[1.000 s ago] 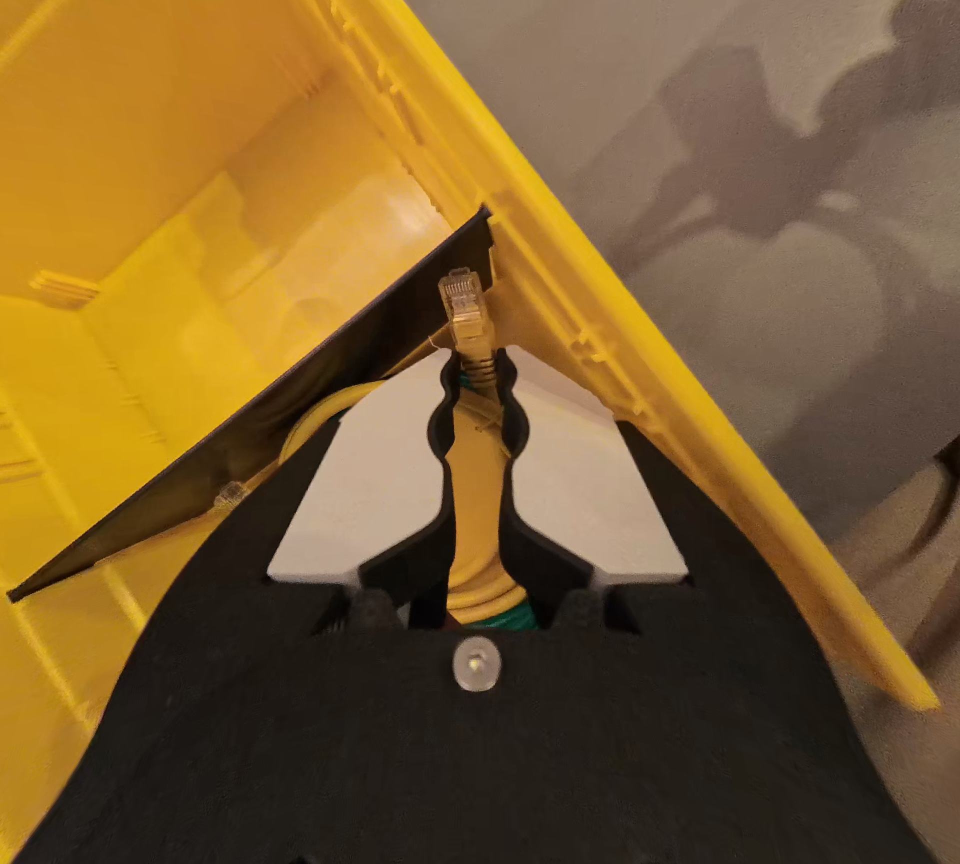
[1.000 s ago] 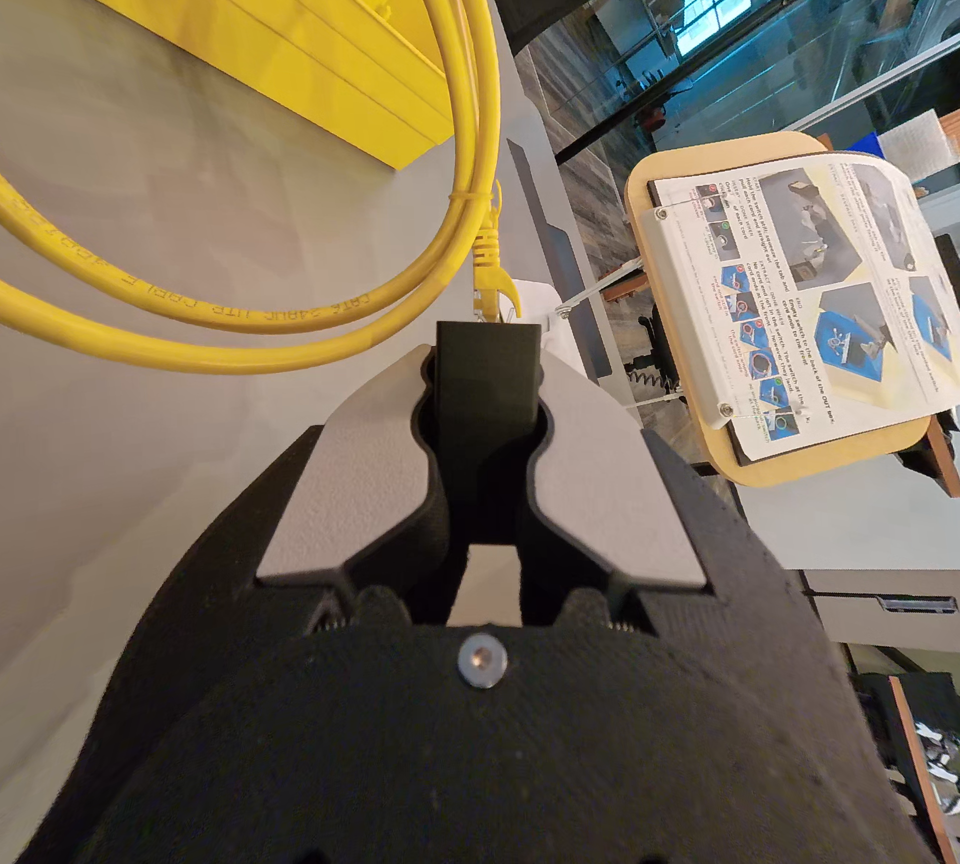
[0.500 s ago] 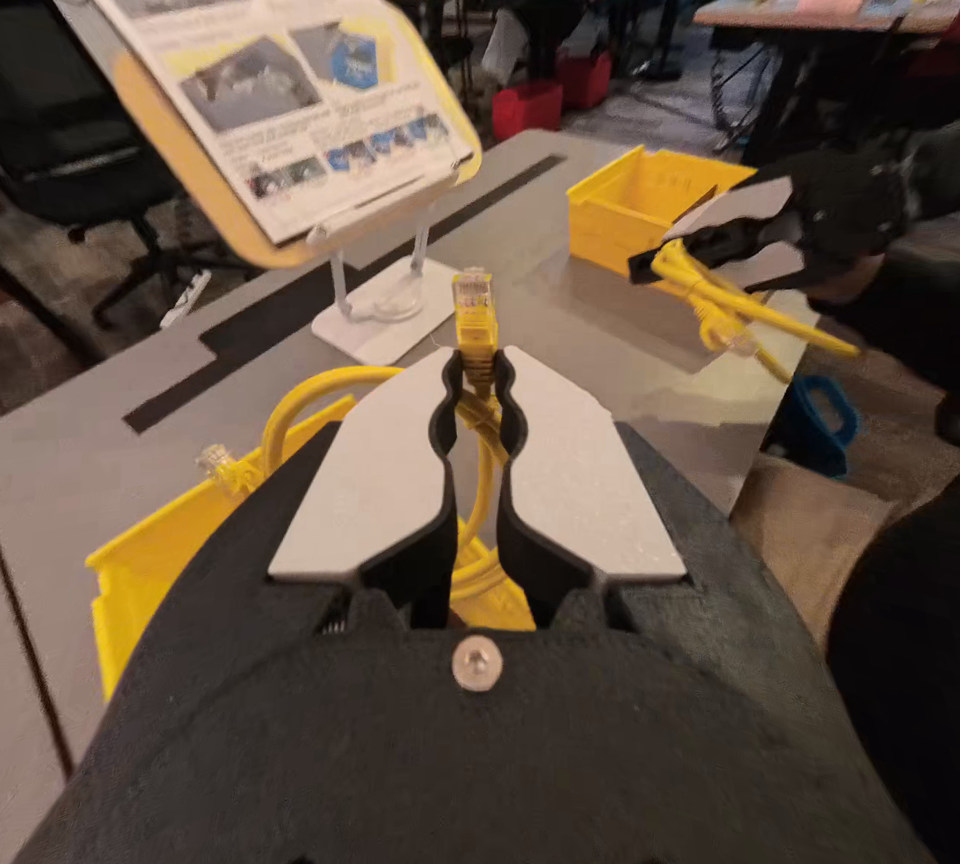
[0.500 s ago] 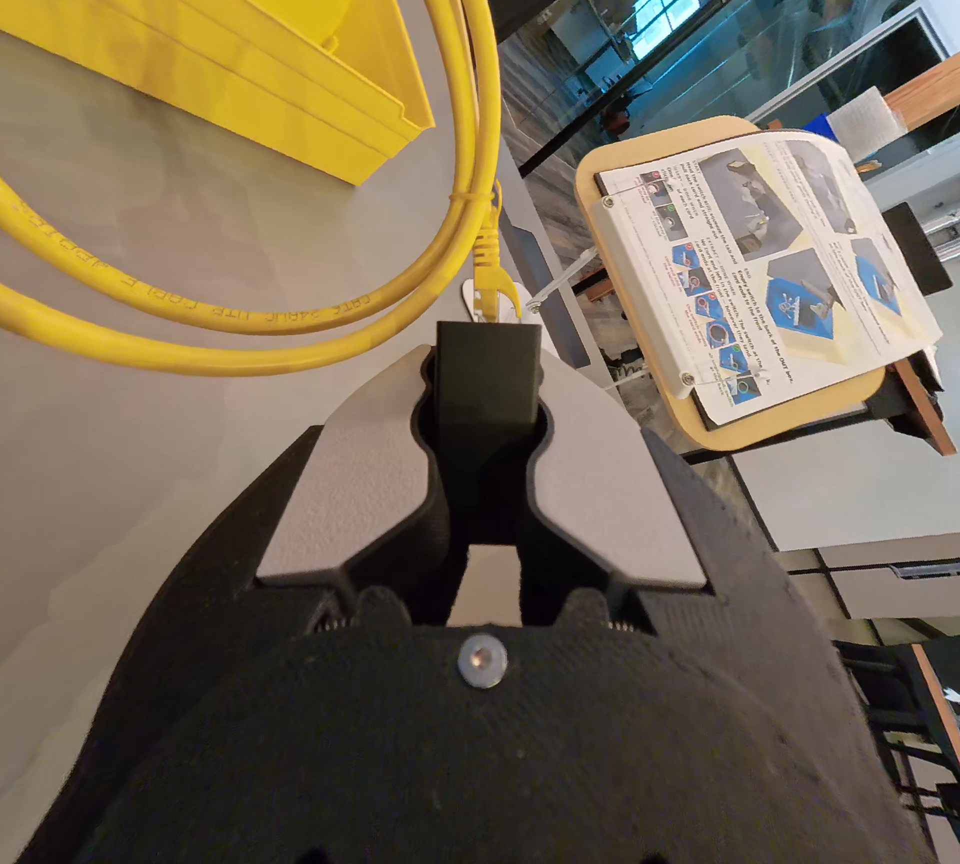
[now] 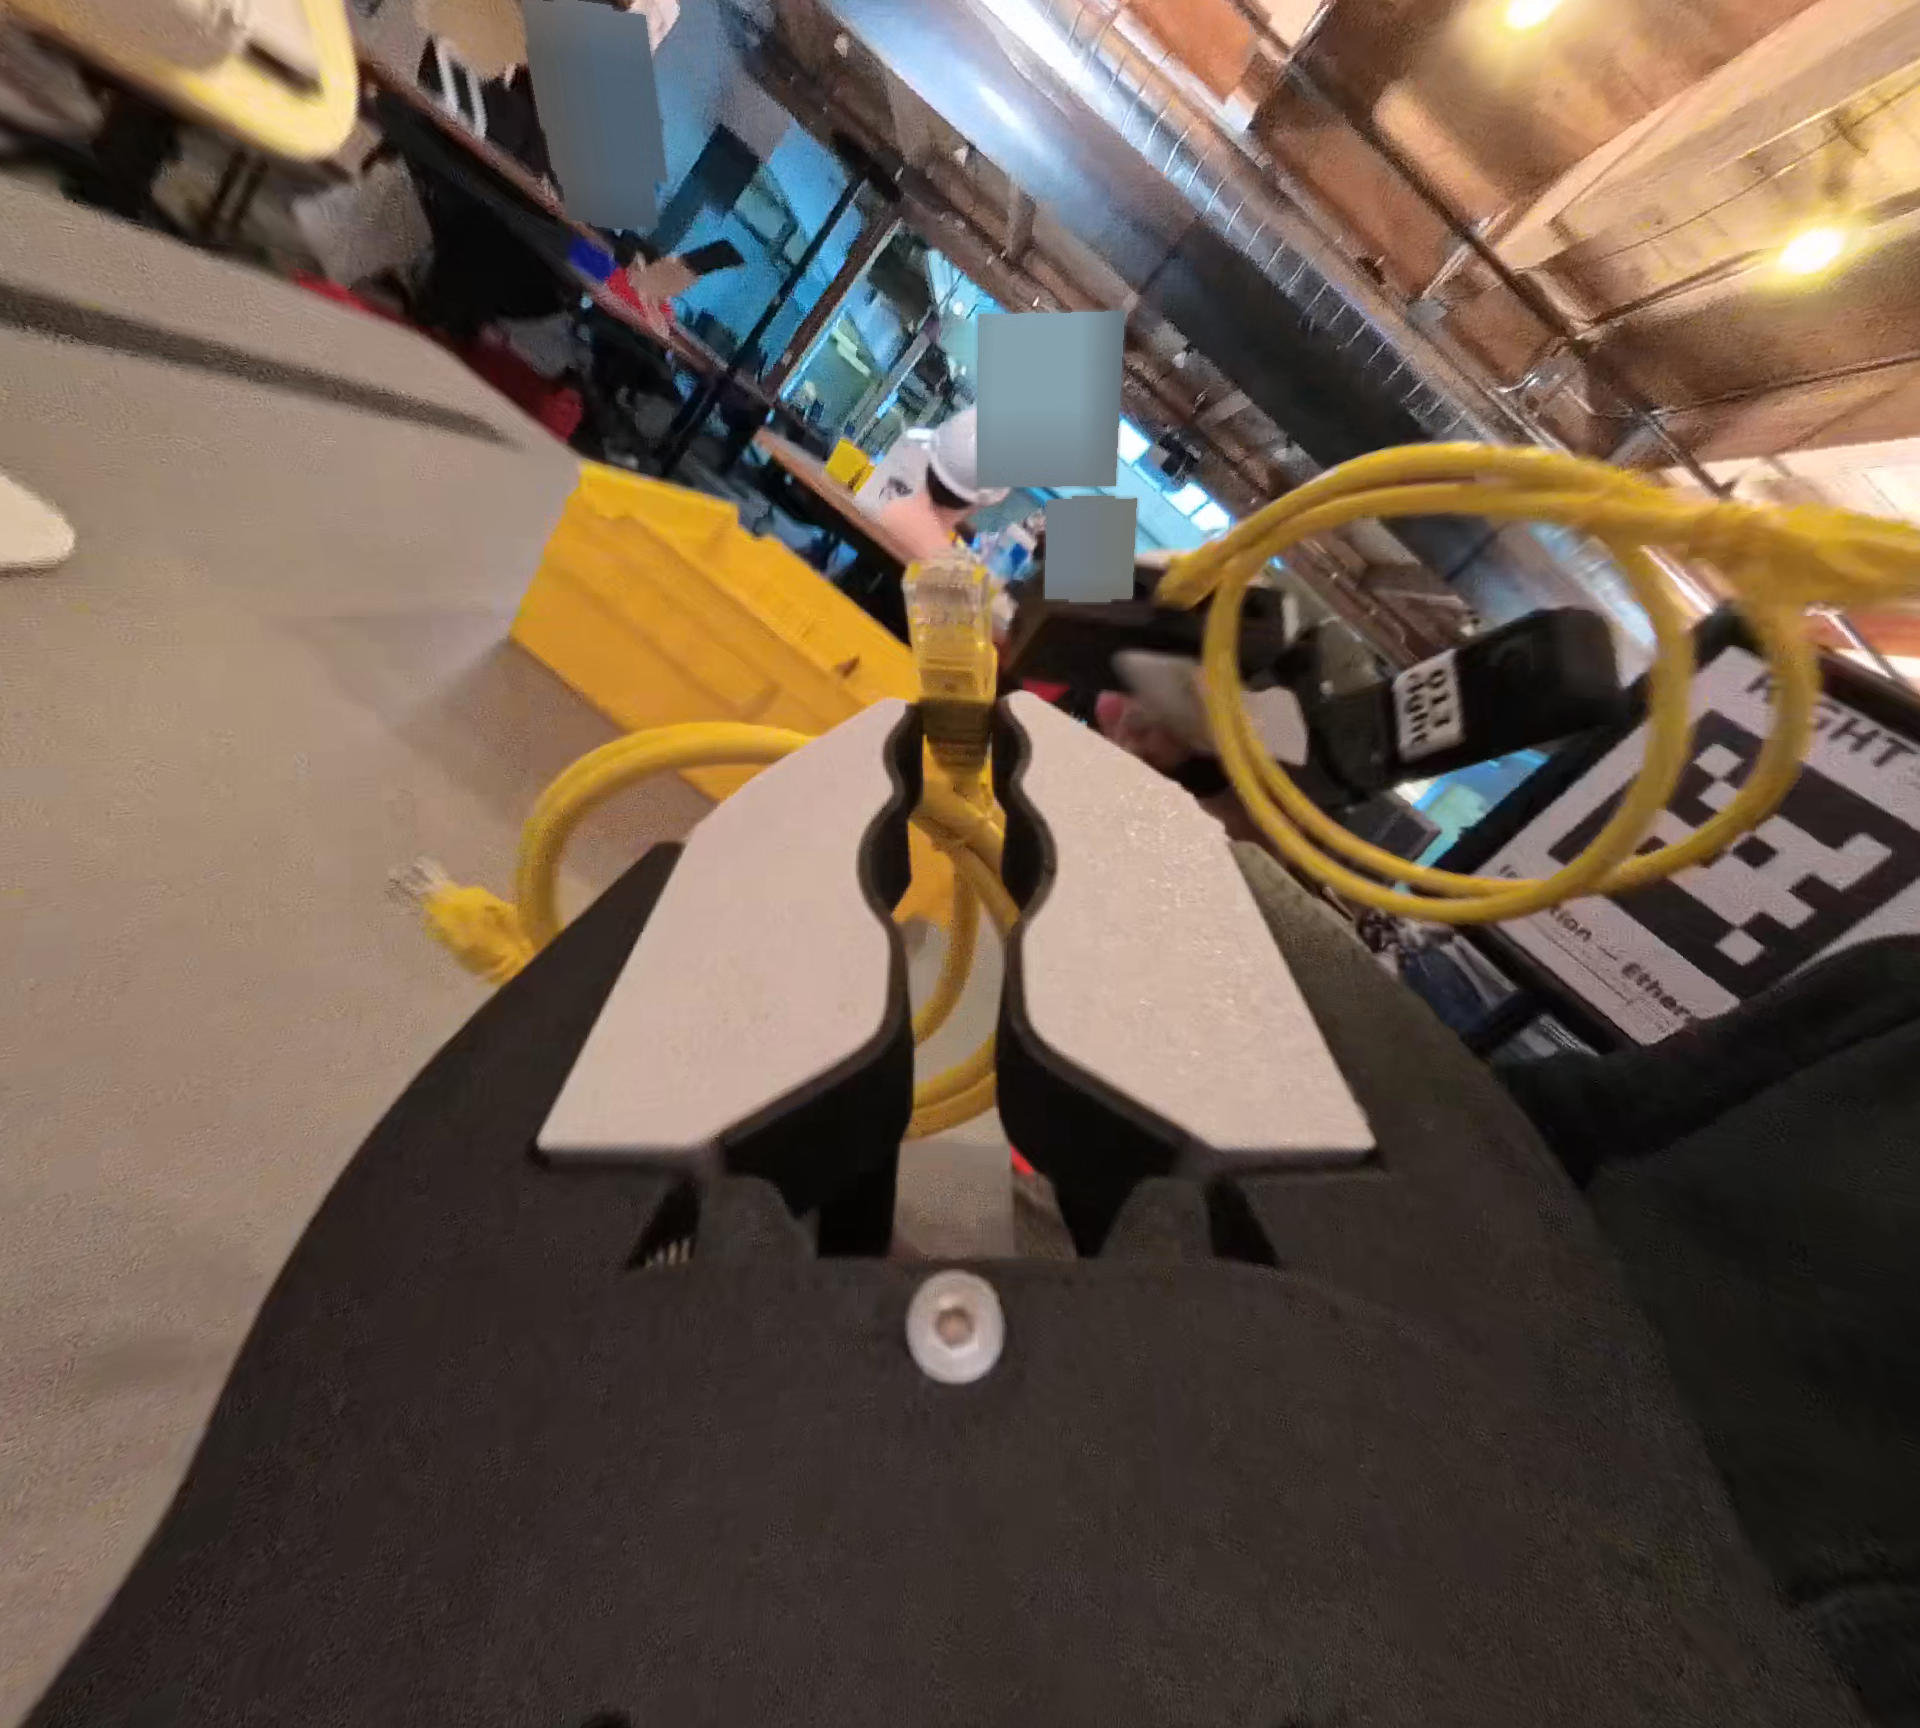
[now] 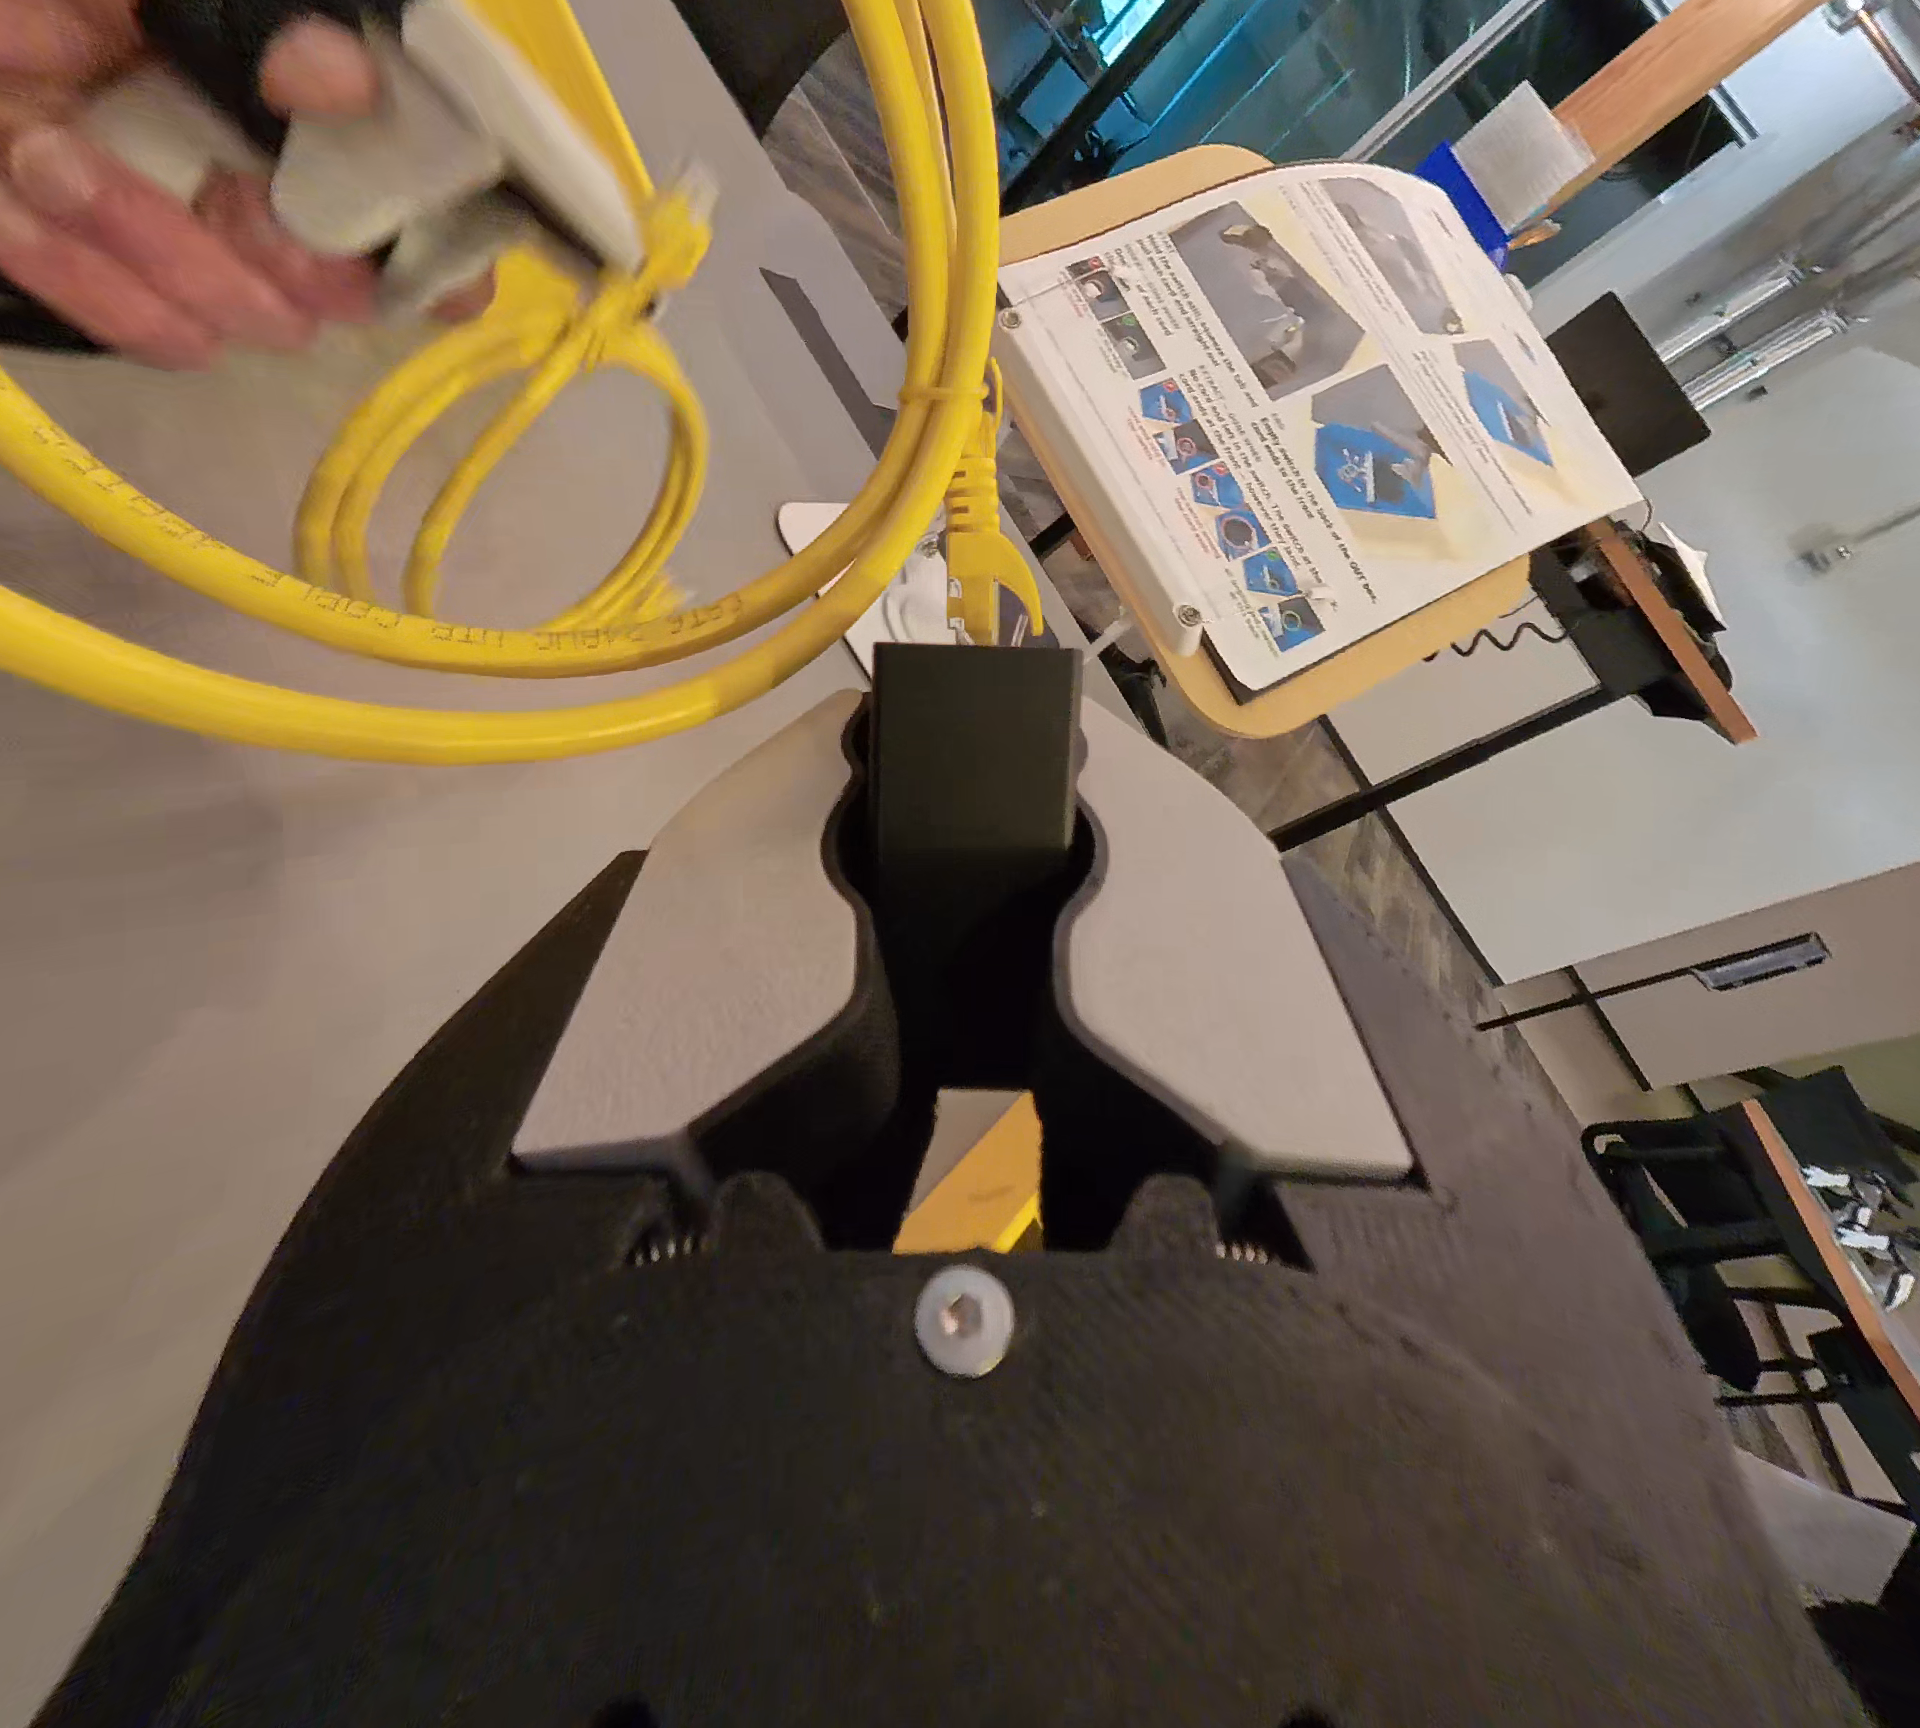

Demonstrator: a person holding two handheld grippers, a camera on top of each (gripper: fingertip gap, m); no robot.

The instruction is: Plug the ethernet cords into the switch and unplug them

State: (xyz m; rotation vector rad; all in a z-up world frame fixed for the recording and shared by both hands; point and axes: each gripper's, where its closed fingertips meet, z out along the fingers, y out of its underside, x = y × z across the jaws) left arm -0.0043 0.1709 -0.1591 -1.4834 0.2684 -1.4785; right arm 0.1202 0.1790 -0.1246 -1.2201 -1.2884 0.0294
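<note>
Closest in, our left tongs (image 5: pixel 951 774) pinch a yellow cord (image 5: pixel 940 857) just behind its plug (image 5: pixel 945 603), tip forward. Our right tongs (image 6: pixel 971 785) clamp the black switch (image 6: pixel 971 743), one yellow cable (image 6: pixel 520 639) already seated. We judge we're mid-plugging: next, line plug to port. Beyond sit the tabletop (image 5: pixel 208 639) and yellow bin (image 5: pixel 675 608). Half a second ago the left tongs pointed lower; they've swung toward the right.
</note>
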